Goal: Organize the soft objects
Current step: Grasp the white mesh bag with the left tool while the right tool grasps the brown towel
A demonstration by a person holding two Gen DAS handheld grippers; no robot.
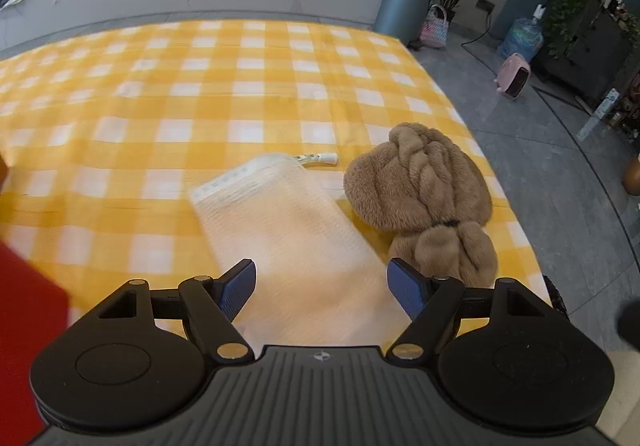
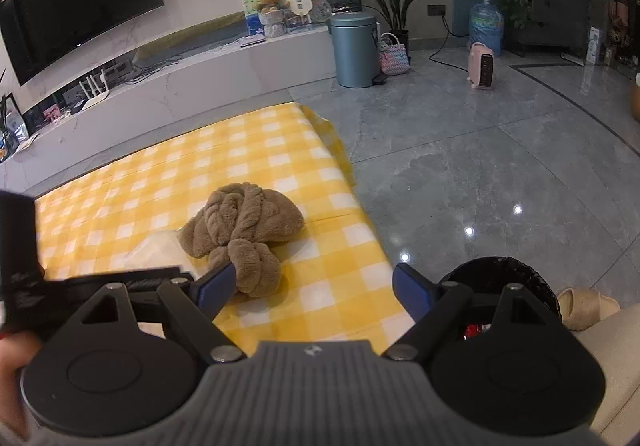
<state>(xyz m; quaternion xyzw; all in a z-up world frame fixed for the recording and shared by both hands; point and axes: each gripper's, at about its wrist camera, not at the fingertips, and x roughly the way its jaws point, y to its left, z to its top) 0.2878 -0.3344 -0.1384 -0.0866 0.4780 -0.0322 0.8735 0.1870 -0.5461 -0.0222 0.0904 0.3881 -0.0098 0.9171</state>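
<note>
You won't find any text you can read here: the printed cards and boxes on the far shelf (image 2: 280, 15) and the water jug's label (image 2: 485, 21) are too small and blurred

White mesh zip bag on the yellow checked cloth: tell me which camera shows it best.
The left wrist view: the white mesh zip bag lies nearly whole, zipper pull visible, beside the brown fluffy knotted scarf. The right wrist view shows only a pale corner behind that scarf.

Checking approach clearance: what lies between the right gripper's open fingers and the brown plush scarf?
Only bare checked cloth, in the right wrist view; the right gripper is open, and the brown plush scarf sits by its left finger.
</note>
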